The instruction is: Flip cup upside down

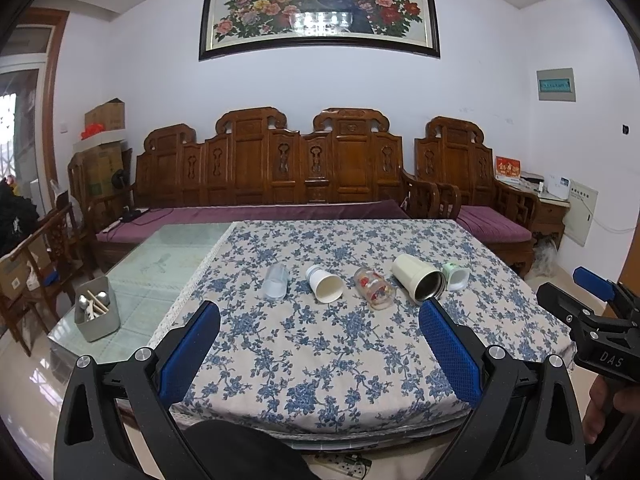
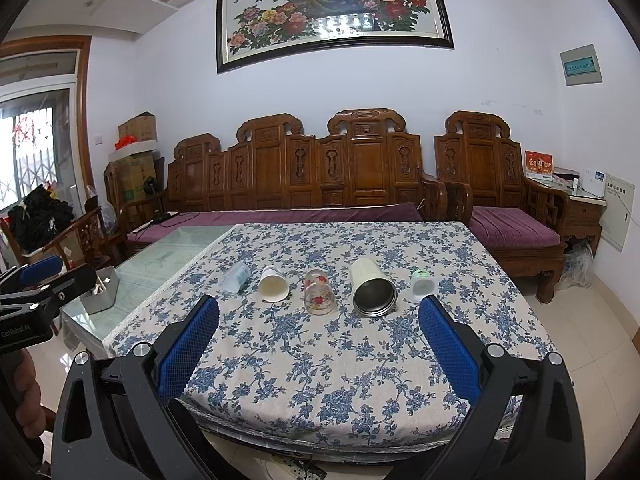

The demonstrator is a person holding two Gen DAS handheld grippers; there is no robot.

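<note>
Several cups lie on their sides in a row on the blue-flowered tablecloth (image 1: 320, 360): a clear plastic cup (image 1: 277, 281), a white paper cup (image 1: 325, 284), a glass with red flowers (image 1: 374, 288), a cream tumbler with a steel mouth (image 1: 418, 283) and a small white-green cup (image 1: 457, 275). The same row shows in the right wrist view: clear cup (image 2: 236, 277), paper cup (image 2: 273, 284), flowered glass (image 2: 319, 291), tumbler (image 2: 373, 287), small cup (image 2: 422, 285). My left gripper (image 1: 320, 312) is open and empty, short of the row. My right gripper (image 2: 319, 306) is open and empty, short of the row.
A grey box of utensils (image 1: 97, 309) stands on the bare glass tabletop (image 1: 160, 264) at the left. A carved wooden sofa (image 1: 272, 168) with purple cushions stands behind the table. The other gripper shows at each view's edge (image 1: 592, 312) (image 2: 36, 292).
</note>
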